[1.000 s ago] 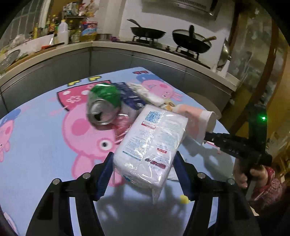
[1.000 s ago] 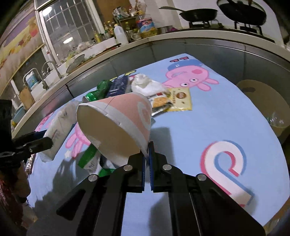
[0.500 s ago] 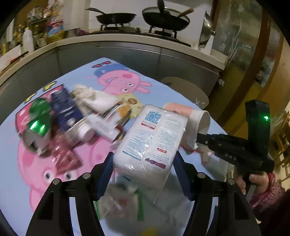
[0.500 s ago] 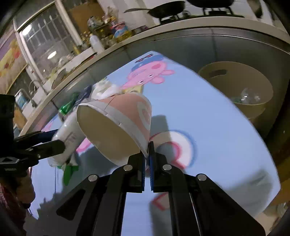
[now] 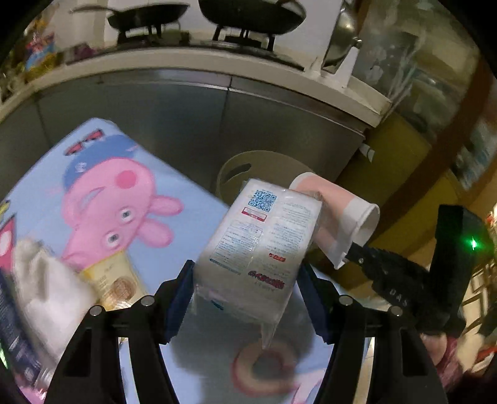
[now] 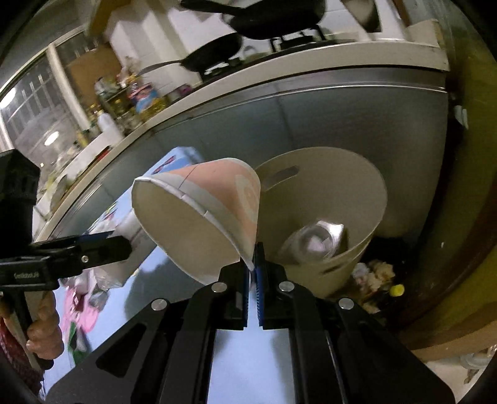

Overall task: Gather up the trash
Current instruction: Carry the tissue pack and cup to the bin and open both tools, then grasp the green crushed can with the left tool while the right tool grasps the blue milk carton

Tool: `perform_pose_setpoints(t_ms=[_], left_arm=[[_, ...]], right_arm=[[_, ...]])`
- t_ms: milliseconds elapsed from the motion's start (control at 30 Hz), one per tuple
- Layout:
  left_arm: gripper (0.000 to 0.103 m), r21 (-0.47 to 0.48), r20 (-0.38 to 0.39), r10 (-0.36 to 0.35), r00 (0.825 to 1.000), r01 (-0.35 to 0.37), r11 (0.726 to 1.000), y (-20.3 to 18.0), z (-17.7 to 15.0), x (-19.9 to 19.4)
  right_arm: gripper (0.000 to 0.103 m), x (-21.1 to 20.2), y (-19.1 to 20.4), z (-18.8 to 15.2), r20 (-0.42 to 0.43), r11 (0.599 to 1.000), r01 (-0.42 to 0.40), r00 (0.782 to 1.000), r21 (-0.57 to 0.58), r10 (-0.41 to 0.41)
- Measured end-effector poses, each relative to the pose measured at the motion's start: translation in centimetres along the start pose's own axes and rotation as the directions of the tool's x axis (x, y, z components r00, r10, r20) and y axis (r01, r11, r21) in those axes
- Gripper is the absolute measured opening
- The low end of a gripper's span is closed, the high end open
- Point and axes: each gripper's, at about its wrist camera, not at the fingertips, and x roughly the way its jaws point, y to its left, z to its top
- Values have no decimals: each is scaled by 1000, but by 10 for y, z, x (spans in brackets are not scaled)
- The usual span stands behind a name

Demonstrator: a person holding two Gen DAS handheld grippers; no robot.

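Trash: tissue pack and paper cup, both held in the air over the table edge by the bin.
Tissue pack: white, clear-wrapped, QR code and blue print on its face, loose wrapper tail hanging at 6 o'clock. Left gripper clamps it between the blue pads.
Paper cup: pink-and-white, lying on its side, open mouth toward the right camera. Right gripper jaws pinched tight on its rim wall.
Bin: beige plastic basket with slot handles, at 1 o'clock from the cup, on the floor beside the table; crumpled clear plastic inside.
Surface: table under a light-blue tablecloth with pink cartoon pig print.
Room: kitchen, grey cabinet fronts, cream counter, two black woks on a stove at 12 o'clock.
Leftover on table: white crumpled bag and yellow snack wrapper at 9 o'clock of the left view.
Hard to read: table items motion-blurred; litter on the floor behind the bin unclear.
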Motion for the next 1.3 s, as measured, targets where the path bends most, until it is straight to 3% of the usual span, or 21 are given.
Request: perform_pose_setpoints(t_ms=[200, 300, 400, 433, 567, 767, 1000, 1167, 1300], left_arm=[[69, -27, -39, 10, 999, -11, 1000, -5, 31, 44], [77, -33, -65, 31, 997, -33, 999, -6, 39, 62], [83, -50, -87, 30, 996, -34, 998, -7, 44, 73], [87, -56, -86, 27, 996, -32, 998, -6, 46, 73], [87, -72, -45, 11, 999, -14, 997, -5, 46, 61], [87, -98, 40, 8, 999, -4, 995, 1, 33, 15], [87, -105, 146, 32, 989, -17, 994, 19, -16, -57], [87, -170, 205, 109, 973, -74, 983, 57, -56, -108], [87, -279, 242, 217, 946, -147, 949, 105, -99, -158]], right_arm=[[5, 20, -30, 23, -28, 998, 55, 998, 16, -55], [9, 32, -39, 33, -44, 995, 94, 995, 14, -93], [30, 39, -46, 38, -59, 993, 117, 992, 19, -116], [44, 38, -45, 38, -53, 992, 125, 991, 18, -124], [45, 29, -37, 39, -6, 991, 133, 991, 0, -133], [45, 10, -16, 34, 50, 996, 89, 995, -8, -88], [45, -2, 28, 22, 47, 999, -21, 999, -41, 23], [45, -3, 67, 8, 7, 992, -106, 994, -68, 106], [45, 0, 107, -7, -39, 979, -164, 986, -124, 160]])
